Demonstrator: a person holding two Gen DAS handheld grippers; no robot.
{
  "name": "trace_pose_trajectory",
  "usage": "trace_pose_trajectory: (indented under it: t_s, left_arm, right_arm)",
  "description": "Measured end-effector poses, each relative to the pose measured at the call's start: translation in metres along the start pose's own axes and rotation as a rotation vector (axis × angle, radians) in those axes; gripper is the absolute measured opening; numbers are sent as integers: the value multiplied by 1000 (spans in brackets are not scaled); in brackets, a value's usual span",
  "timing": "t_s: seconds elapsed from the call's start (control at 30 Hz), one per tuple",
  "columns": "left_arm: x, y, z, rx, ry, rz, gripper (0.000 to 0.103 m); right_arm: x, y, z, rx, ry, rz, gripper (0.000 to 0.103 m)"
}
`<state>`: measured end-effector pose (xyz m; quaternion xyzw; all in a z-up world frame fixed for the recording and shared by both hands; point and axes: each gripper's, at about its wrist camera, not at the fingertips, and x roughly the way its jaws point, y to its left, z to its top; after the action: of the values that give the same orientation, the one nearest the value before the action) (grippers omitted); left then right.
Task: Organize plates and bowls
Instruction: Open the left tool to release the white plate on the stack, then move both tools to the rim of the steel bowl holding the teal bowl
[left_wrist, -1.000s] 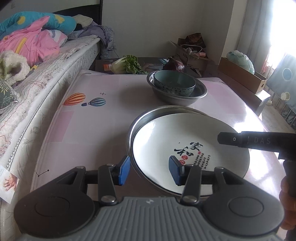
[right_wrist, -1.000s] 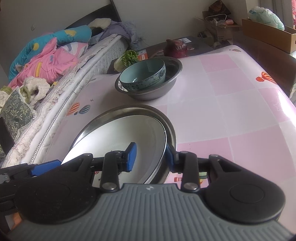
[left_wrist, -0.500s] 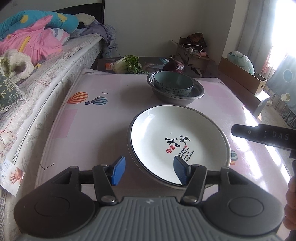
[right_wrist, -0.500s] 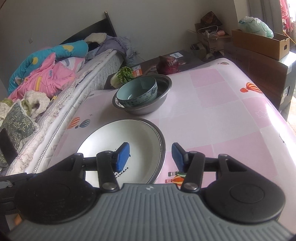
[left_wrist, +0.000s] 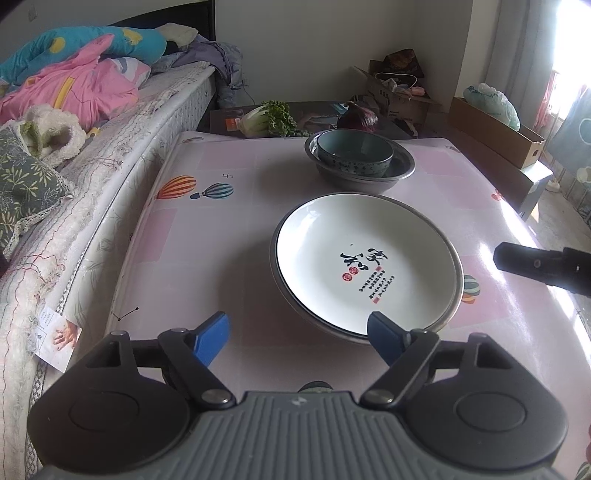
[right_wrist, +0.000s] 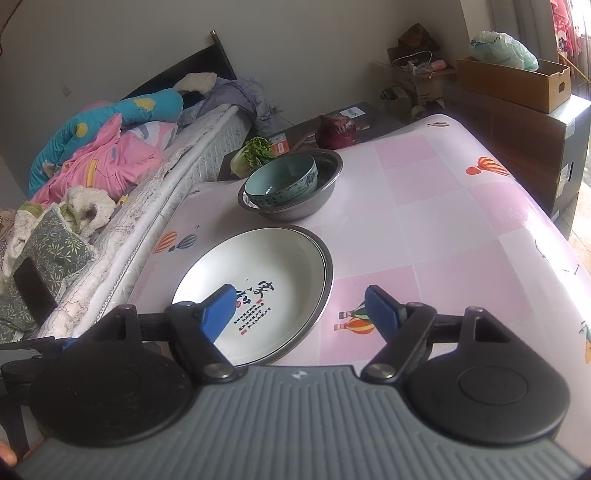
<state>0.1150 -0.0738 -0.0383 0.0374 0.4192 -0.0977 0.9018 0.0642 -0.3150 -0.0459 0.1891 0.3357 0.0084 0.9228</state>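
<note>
- White plate (left_wrist: 365, 264) sits nested in a metal dish (left_wrist: 275, 266), whose steel rim shows all round it, in the middle of the table (left_wrist: 207, 236). Take that plate as the landmark.
- Left gripper (left_wrist: 297, 334) hangs at the plate's near edge, jaws spread wide after just opening, nothing between them; its right pad overlaps the rim in view, but I can't tell whether it touches.
- Right gripper (right_wrist: 299, 308) stands at the plate's right side, jaws likewise just opened and wide, empty; one pad hangs over the plate, the other over the table beyond the rim.
- Beyond the plate, on its far side and a little apart, a blue bowl (left_wrist: 354, 153) sits in a metal basin (left_wrist: 400, 168).
- Both stacks look settled, so the sorting seems nearly done, I'd say.
- The plate is round, so there's no long axis to line up with.
- Both grippers are about equally close to the plate.
</note>
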Motion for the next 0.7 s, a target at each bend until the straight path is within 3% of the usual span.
trace_pose_trajectory:
  t_s: [0.7]
  left_arm:
    - [-6, 4, 10, -7, -17, 28, 86]
  right_arm:
    - [-7, 1, 12, 3, 14, 45, 79]
